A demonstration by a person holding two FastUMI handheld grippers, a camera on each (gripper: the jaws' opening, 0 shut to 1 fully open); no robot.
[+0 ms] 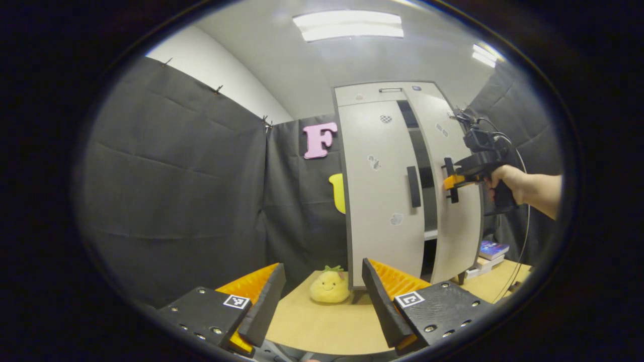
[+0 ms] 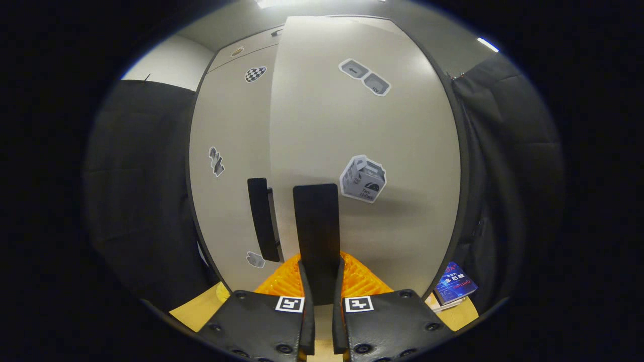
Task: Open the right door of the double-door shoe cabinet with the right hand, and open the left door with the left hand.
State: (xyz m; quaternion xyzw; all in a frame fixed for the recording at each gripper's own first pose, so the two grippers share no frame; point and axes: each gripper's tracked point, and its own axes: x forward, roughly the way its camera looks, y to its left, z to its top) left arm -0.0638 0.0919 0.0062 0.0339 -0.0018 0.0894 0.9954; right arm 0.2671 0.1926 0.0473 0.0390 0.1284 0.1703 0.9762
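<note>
The shoe cabinet (image 1: 382, 201) stands upright on a light wooden tabletop (image 1: 322, 327), tall and pale grey with dark edging and a few small stickers on its fronts. Its right door (image 1: 455, 201) is swung partly out, leaving a dark gap with a pale shelf edge showing inside, while the left door (image 1: 380, 201) sits flush and shut, its black vertical handle (image 1: 413, 187) untouched.

In the left gripper view a bare hand (image 1: 505, 183) reaches in from the right, forearm level, holding the right gripper (image 1: 453, 181) against the open door's handle (image 2: 317, 236). In the right gripper view the two fingers are pressed in on either side of that black bar — pinching it — with the door face looming close behind.

The left gripper (image 1: 322, 296) hangs low and well back from the cabinet, its fingers spread wide apart with nothing between them.

A yellow plush toy (image 1: 329, 286) sits on the table just in front of the cabinet's base. A small stack of books (image 1: 488, 256) lies beside the cabinet on the right, partly cut off by the open door. The cabinet's inside is too dark to make out.
</note>
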